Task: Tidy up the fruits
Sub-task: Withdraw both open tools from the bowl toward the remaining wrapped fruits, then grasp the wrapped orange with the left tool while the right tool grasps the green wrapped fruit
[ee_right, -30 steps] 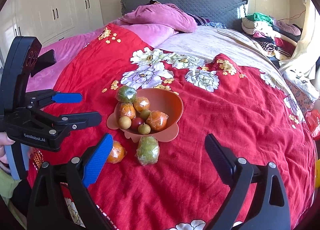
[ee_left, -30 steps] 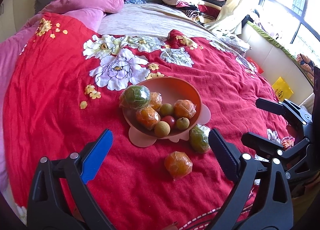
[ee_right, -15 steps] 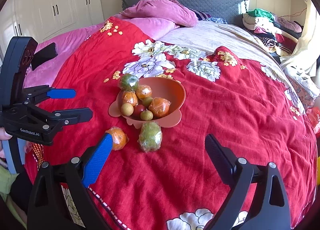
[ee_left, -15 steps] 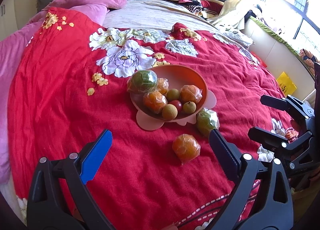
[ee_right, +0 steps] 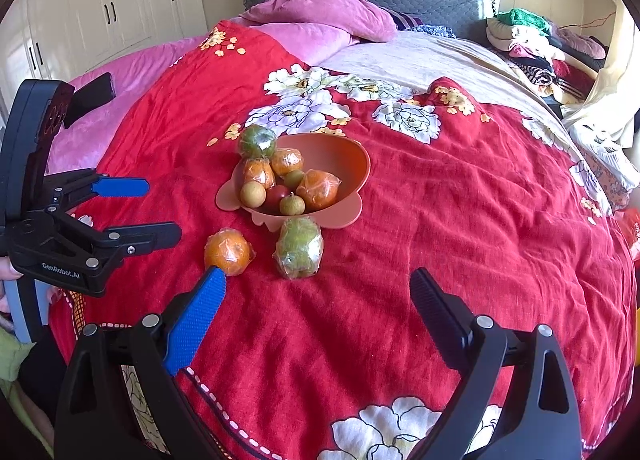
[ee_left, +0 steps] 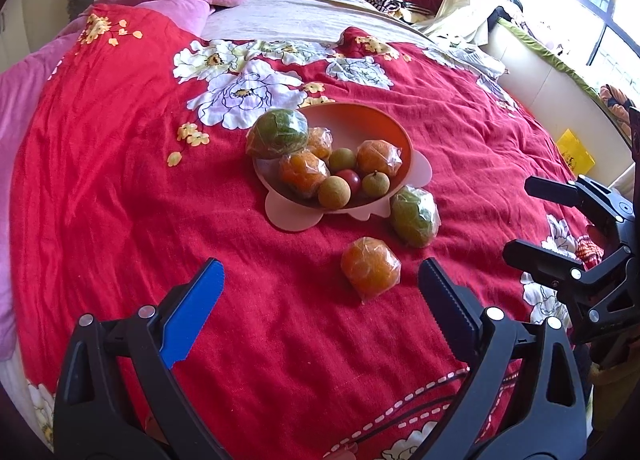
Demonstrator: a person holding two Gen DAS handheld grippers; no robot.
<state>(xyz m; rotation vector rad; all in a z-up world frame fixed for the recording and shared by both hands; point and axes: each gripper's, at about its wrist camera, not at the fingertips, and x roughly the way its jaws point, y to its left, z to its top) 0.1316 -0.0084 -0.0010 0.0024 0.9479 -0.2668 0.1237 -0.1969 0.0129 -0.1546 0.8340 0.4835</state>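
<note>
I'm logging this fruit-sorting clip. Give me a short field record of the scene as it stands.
surface: red floral blanket on a bed
bowl: orange, holding wrapped oranges, a wrapped green fruit at its rim, small round fruits
loose fruit: wrapped orange and wrapped green fruit, both on the blanket in front of the bowl
left tool: open, empty, above the blanket
right tool: open, empty, above the blanket
</note>
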